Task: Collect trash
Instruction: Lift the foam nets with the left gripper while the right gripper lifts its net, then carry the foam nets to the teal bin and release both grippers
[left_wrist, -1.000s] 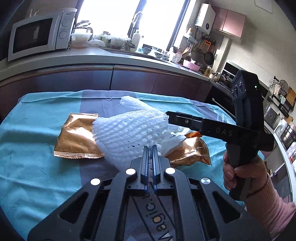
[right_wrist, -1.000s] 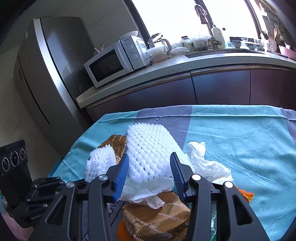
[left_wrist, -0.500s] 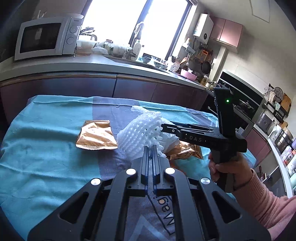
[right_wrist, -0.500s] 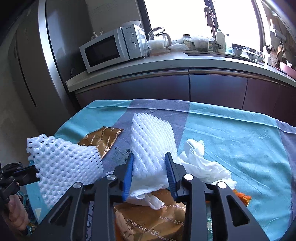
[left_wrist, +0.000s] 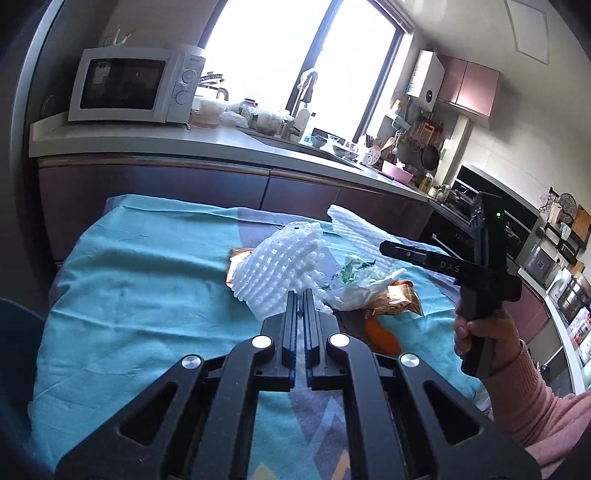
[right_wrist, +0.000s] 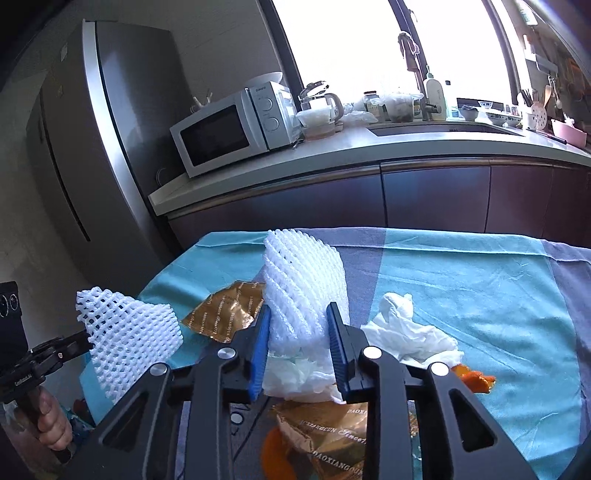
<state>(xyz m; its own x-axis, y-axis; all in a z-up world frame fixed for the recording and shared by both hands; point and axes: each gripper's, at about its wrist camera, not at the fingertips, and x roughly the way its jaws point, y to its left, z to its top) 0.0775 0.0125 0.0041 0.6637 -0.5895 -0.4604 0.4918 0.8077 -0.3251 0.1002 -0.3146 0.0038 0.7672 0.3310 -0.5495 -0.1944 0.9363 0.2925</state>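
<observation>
Trash lies in a heap toward the near edge of the table's teal and grey cloth (right_wrist: 480, 273): a crumpled white tissue (right_wrist: 410, 332), a gold snack wrapper (right_wrist: 332, 432) with orange peel (right_wrist: 474, 378) beside it, and a second gold wrapper (right_wrist: 225, 314) nearer the cloth's left edge. The right gripper (right_wrist: 299, 332) has just been closing, and its blue pads now press both sides of a tall white foam net sleeve (right_wrist: 303, 280) standing at the middle of the heap. The left gripper (left_wrist: 300, 306) has its jaws together, pinching the lower edge of a second foam net (right_wrist: 129, 332) (the mesh hangs clear of the cloth, off its left edge in the right wrist view). A hand (left_wrist: 480, 332) in a pink sleeve (left_wrist: 535, 402) grips the right tool's handle. A microwave (right_wrist: 236, 125) sits on the counter behind the table.
</observation>
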